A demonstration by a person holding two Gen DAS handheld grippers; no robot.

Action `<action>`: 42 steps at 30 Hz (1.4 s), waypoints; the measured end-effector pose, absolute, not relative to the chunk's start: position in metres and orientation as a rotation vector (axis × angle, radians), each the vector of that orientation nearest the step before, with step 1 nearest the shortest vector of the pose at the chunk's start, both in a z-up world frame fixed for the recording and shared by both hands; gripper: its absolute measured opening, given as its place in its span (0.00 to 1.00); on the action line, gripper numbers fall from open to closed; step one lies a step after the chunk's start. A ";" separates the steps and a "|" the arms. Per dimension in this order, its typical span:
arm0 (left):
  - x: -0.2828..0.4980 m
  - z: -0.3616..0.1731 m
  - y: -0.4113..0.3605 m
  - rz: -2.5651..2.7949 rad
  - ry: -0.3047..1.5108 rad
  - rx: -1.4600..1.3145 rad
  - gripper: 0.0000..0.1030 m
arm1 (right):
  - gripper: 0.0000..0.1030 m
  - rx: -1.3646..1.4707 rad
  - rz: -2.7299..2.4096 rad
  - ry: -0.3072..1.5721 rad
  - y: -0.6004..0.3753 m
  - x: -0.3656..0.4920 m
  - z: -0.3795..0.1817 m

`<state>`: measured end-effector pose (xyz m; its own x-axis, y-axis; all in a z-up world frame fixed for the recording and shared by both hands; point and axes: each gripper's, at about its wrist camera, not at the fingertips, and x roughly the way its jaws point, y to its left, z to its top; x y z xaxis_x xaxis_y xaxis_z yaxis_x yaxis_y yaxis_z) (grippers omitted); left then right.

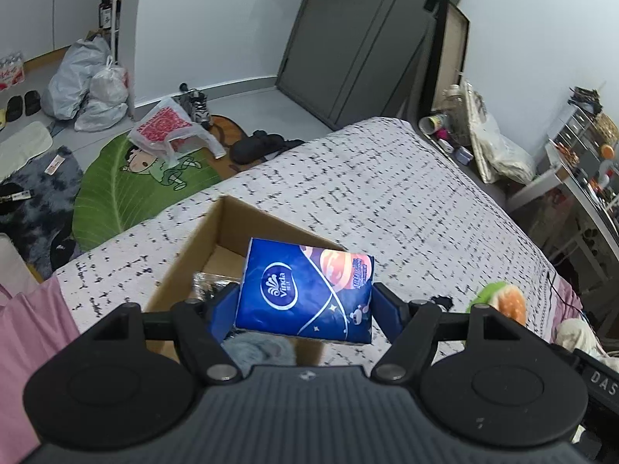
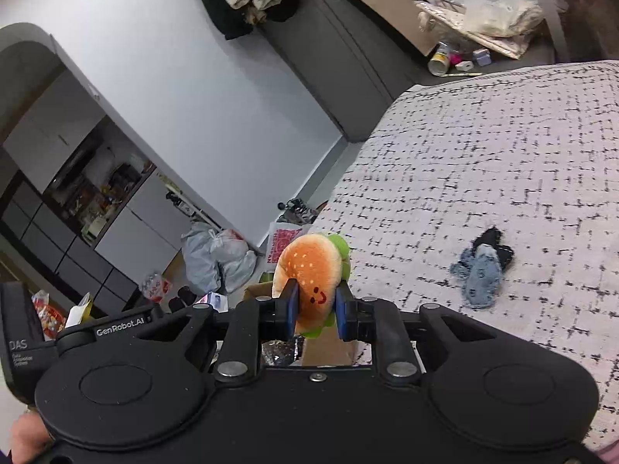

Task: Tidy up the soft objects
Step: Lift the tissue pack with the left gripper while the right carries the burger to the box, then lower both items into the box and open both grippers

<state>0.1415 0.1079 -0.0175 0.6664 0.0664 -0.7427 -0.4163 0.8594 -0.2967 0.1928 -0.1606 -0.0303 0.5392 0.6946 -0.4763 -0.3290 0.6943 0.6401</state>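
Two grippers each clamp something soft. The left gripper (image 1: 303, 305) squeezes a blue tissue pack (image 1: 305, 290) above an open cardboard box (image 1: 201, 239) on the bed (image 1: 387, 193). The right gripper (image 2: 314, 311) pinches a plush burger (image 2: 309, 270). A denim scrap (image 2: 481, 274) lies on the bed nearby.

Box (image 1: 216, 232) mouth open, far half free; tissue pack (image 1: 305, 290) hangs over near half, grey fabric (image 1: 259, 350) inside. Bedspread (image 2: 483, 162) mostly bare; socks (image 2: 481, 270) only obstacle right.
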 end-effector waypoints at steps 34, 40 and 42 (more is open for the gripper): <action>0.148 -0.082 0.171 0.307 0.954 -0.525 0.72 | 0.23 0.393 0.731 0.863 -0.055 0.206 -0.058; 0.147 -0.075 0.167 0.329 0.958 -0.506 0.74 | 0.54 0.341 0.759 0.796 -0.047 0.196 -0.051; 0.146 -0.072 0.163 0.338 0.954 -0.495 0.76 | 0.54 0.345 0.744 0.808 -0.051 0.196 -0.050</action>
